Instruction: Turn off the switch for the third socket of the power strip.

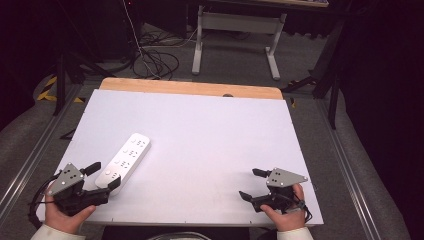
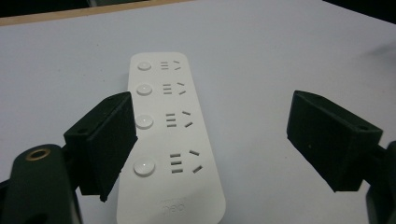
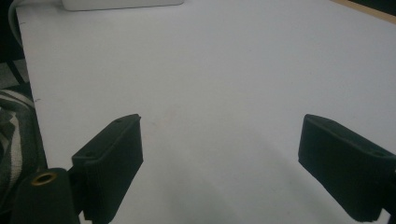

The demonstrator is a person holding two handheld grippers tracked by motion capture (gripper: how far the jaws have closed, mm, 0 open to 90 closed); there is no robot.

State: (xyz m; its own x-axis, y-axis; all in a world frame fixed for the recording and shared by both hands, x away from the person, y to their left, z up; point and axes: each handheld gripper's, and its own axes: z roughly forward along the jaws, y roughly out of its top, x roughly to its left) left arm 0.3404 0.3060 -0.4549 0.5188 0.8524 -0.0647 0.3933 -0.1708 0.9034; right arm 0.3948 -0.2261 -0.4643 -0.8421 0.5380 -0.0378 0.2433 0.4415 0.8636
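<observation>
Nearest the lens in the left gripper view: two black jaws spread wide, as far apart as they go, nothing clamped between them. Left gripper (image 1: pixel 104 175) held in a hand (image 1: pixel 64 216) at the near left corner of the white table (image 1: pixel 210 130), pointing forward and to the right at the near end of a white power strip (image 1: pixel 124 162). Strip lying flat on the tabletop, slanted, its far end angled away and to the right; four round buttons (image 2: pixel 144 122) in a row beside four sets of socket slots. In the left gripper view, one jaw overlapping the strip's edge near the two lowest buttons, the other standing well off over bare table; whether any jaw touches the strip cannot be told. Right gripper (image 1: pixel 248 184) held in the other hand (image 1: pixel 286 215) at the near right of the table, well apart from the strip, jaws likewise spread wide and holding nothing, bare white surface between them in the right gripper view. Grey three-cornered plates (image 1: pixel 285 177) on top of both tools. Wooden edge (image 1: pixel 190 88) along the far side of the table, grey floor and cables (image 1: pixel 155 60) beyond.
</observation>
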